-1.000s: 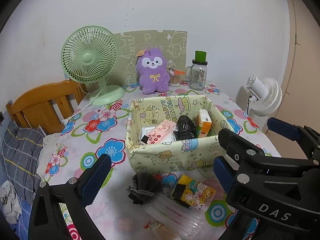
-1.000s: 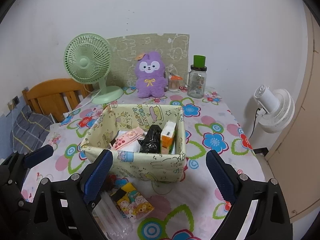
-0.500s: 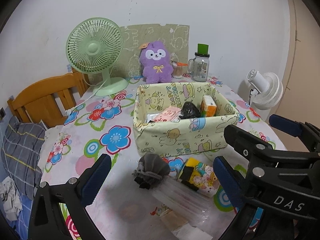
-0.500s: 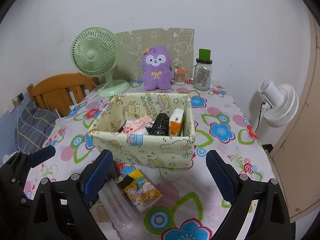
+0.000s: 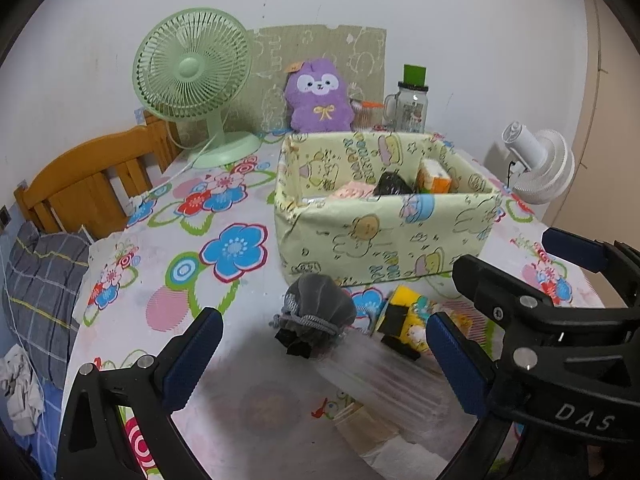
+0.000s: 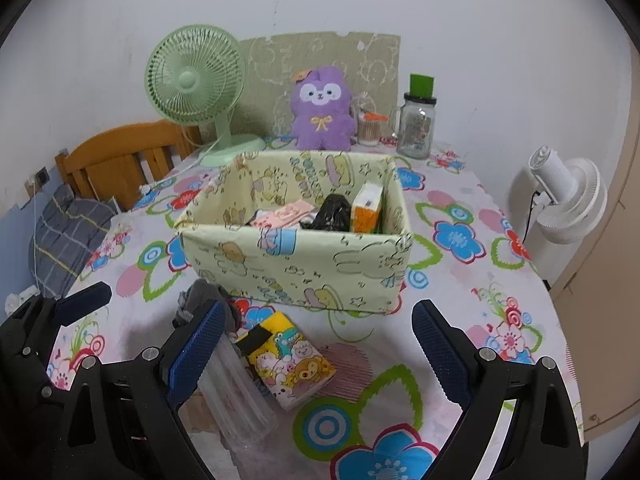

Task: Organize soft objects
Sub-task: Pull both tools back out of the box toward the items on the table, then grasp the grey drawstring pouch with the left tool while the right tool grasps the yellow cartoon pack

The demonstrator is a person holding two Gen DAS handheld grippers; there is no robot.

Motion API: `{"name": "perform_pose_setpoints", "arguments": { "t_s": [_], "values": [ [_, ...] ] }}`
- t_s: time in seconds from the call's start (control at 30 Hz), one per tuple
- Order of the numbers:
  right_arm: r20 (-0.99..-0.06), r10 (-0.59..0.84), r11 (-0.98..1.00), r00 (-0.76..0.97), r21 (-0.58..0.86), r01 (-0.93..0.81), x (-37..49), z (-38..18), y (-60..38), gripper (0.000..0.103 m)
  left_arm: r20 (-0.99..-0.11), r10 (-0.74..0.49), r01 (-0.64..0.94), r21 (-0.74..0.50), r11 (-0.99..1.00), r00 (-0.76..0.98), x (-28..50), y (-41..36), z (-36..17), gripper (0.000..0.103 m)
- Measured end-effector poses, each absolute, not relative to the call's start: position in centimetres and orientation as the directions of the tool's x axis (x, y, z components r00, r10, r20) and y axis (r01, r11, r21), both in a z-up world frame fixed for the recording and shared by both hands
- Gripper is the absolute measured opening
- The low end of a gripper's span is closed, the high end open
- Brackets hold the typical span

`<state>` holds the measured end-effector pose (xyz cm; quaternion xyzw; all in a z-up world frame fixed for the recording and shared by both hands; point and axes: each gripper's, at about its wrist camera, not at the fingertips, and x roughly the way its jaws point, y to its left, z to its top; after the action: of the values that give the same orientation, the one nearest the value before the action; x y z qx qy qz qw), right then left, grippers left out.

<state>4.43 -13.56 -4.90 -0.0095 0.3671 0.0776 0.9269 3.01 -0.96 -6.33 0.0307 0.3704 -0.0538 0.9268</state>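
Several things already lie inside the fabric storage box (image 6: 296, 268), so we judge the task as partly done. The box stands in the middle of the table (image 6: 452, 280), which has a flowered cloth. In it we see a pink pack (image 6: 282, 216), a black crumpled bag (image 6: 332, 212) and an orange-white tissue pack (image 6: 366, 208). Behind the box, near the wall, a green desk fan (image 5: 192, 80), a purple plush toy (image 6: 322, 112) and a glass jar with green lid (image 6: 416, 120) stand; we cannot say if the plush belongs to the job.

Three things are left on the cloth in front of the box. The largest is a clear plastic sleeve (image 5: 384, 368), lying nearest to us. Next is a yellow cartoon tissue pack (image 6: 288, 360), which touches the sleeve. The smallest is a grey drawstring pouch (image 5: 316, 312), just beside the tissue pack and close to the front wall of the box.

We hold both tools low over these things. The left gripper (image 5: 320, 360) has its jaws wide apart with the pouch between them, holding nothing. The right gripper (image 6: 316, 356) is spread as well, over the tissue pack, and also empty.
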Motion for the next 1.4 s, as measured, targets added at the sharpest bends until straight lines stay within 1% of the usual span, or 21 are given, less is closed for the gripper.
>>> {"name": "perform_pose_setpoints", "arguments": {
  "t_s": [0.37,0.67,0.93,1.07,1.13,1.23,1.3,1.4],
  "values": [
    [-0.716,0.146,0.983,0.683,0.026,-0.183,5.3,-7.1,-12.2,0.096,-0.729,-0.048,0.109,0.037,0.993,0.683,4.2,-0.5,-8.6,0.100],
    [-0.760,0.152,0.981,0.632,0.039,-0.190,6.5,-9.5,-11.5,0.096,-0.747,-0.007,0.110,0.088,0.990,0.665,4.6,-0.2,-10.3,0.100],
    [-0.791,0.154,0.980,0.592,0.044,-0.196,7.5,-11.2,-10.9,0.094,-0.777,-0.005,0.113,0.086,0.990,0.629,5.5,0.2,-11.7,0.100],
    [-0.816,0.148,0.982,0.559,0.055,-0.180,8.1,-12.0,-10.9,0.086,-0.783,-0.013,0.124,0.082,0.989,0.621,5.7,0.1,-12.0,0.100],
    [-0.821,0.166,0.981,0.547,0.084,-0.173,8.1,-12.2,-11.0,0.083,-0.784,-0.017,0.127,0.079,0.989,0.621,5.9,0.1,-12.1,0.100],
    [-0.824,0.192,0.977,0.533,0.111,-0.180,8.3,-12.4,-10.9,0.075,-0.787,-0.022,0.132,0.076,0.988,0.616,6.2,0.1,-12.2,0.100],
    [-0.821,0.201,0.975,0.534,0.116,-0.189,8.3,-12.4,-10.7,0.068,-0.788,-0.026,0.135,0.072,0.988,0.615,6.4,0.0,-12.2,0.100],
    [-0.818,0.212,0.974,0.534,0.130,-0.187,8.5,-12.3,-10.7,0.061,-0.789,-0.029,0.138,0.071,0.988,0.614,6.8,-0.1,-12.2,0.100]
  ]
}}
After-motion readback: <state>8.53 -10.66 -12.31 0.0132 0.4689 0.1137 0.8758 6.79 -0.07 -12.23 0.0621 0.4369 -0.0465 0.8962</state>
